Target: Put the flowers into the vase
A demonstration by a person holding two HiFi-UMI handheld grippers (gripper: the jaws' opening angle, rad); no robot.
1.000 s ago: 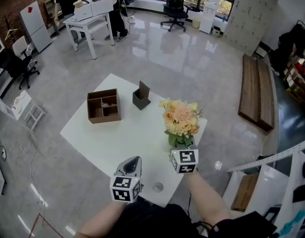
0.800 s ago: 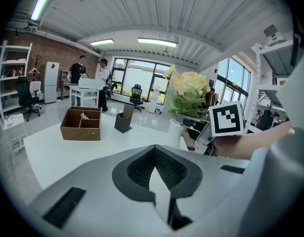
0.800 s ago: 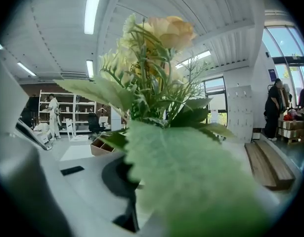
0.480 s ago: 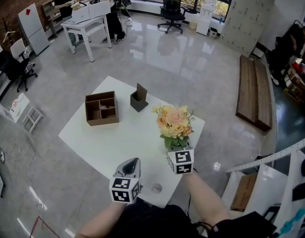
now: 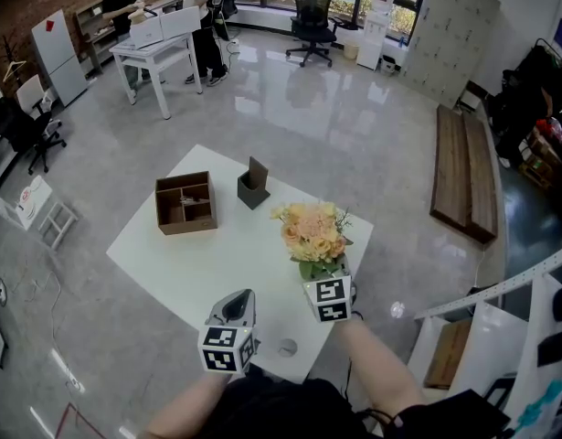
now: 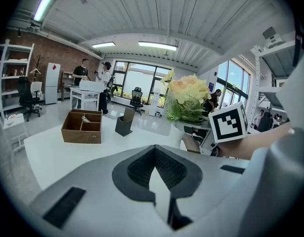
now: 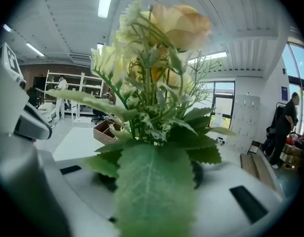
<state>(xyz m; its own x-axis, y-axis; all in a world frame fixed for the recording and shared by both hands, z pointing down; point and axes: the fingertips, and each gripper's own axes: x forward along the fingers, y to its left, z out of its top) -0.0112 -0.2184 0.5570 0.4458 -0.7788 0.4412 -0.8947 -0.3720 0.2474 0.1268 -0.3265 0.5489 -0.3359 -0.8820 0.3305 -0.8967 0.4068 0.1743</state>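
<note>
A bouquet of peach and cream flowers with green leaves stands upright in my right gripper, over the near right part of the white table. In the right gripper view the flowers fill the frame, and a big leaf hides the stems between the jaws of that gripper. Its jaws have just been opening, with the stems still between them. The dark grey vase stands farther back on the table, apart from the bouquet. My left gripper hovers near the table's front edge, shut and empty; its pads meet at the tip.
A brown wooden box with compartments sits left of the vase. A small round thing lies at the table's front edge. Behind the table are desks, office chairs and people; a wooden bench stands to the right.
The bouquet has shifted and leaned slightly left with my right gripper. The left gripper has stayed in place.
</note>
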